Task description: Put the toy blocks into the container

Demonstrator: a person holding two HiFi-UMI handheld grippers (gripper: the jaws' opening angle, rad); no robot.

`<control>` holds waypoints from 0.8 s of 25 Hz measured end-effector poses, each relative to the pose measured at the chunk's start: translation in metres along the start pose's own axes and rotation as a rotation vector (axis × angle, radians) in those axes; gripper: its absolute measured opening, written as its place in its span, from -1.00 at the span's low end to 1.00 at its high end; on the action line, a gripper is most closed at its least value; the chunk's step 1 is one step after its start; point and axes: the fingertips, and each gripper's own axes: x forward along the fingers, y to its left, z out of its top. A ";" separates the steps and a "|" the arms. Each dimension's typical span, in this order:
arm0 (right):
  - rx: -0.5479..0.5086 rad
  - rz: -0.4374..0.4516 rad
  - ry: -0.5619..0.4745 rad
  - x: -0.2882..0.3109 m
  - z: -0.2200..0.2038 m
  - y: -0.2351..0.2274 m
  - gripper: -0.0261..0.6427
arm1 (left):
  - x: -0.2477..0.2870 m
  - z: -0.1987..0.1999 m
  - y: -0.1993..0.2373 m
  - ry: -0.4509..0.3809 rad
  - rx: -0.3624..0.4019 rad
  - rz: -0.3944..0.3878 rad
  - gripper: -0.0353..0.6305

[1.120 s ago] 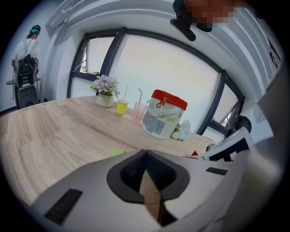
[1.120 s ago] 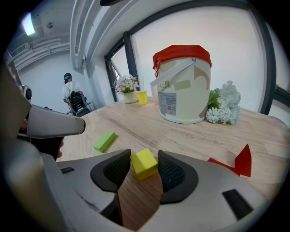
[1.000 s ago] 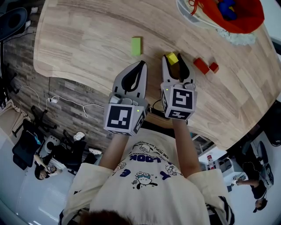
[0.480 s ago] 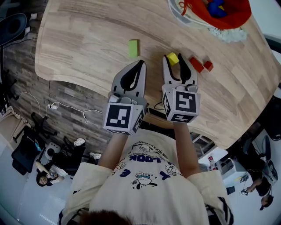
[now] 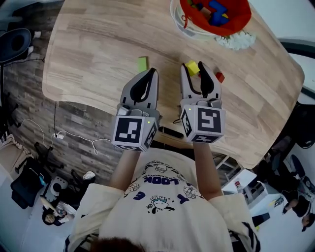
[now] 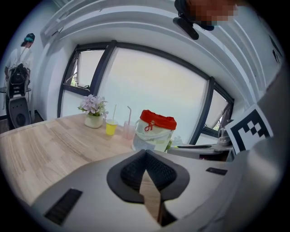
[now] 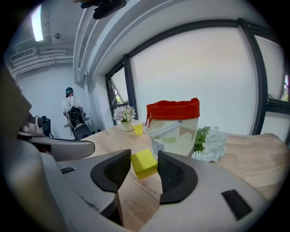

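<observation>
Yellow toy block [image 7: 144,164] is clamped between the pads of our right gripper [image 5: 194,65]. It is tilted a little and sits clear of the table top, in the lower middle of the right gripper view. Our left gripper [image 6: 146,153] has its jaws pressed together with nothing between them, and only wood grain shows below the closed tips. In the head view both grippers sit side by side at the centre of the frame, pointing toward the top edge, their jaws over the wooden table [image 5: 88,44]. A green block [image 5: 142,63] lies on the wood just up and left of the left gripper's tip, and a red block [image 5: 220,77] lies just right of the right gripper's jaws. Higher up, at the top of the frame right of centre, stands the container [image 5: 224,30], a pale bucket with a red liner folded over its rim. We can see blue blocks [image 5: 215,14] and other coloured ones inside it. White flowers [image 5: 235,42] lie against its lower right side. In the left gripper view a small vase of flowers [image 6: 93,111], a yellow cup [image 6: 111,128] and a pink cup [image 6: 129,132] stand left of the container.
</observation>
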 end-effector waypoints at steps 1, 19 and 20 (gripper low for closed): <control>-0.008 0.000 -0.007 -0.002 0.005 -0.001 -0.38 | 0.000 0.004 -0.001 -0.009 0.003 -0.003 -0.82; -0.053 -0.041 -0.179 -0.026 0.088 -0.018 -0.39 | 0.006 0.073 -0.028 -0.127 0.076 -0.064 -0.82; -0.057 -0.043 -0.190 -0.027 0.093 -0.019 -0.39 | 0.007 0.077 -0.029 -0.134 0.079 -0.068 -0.82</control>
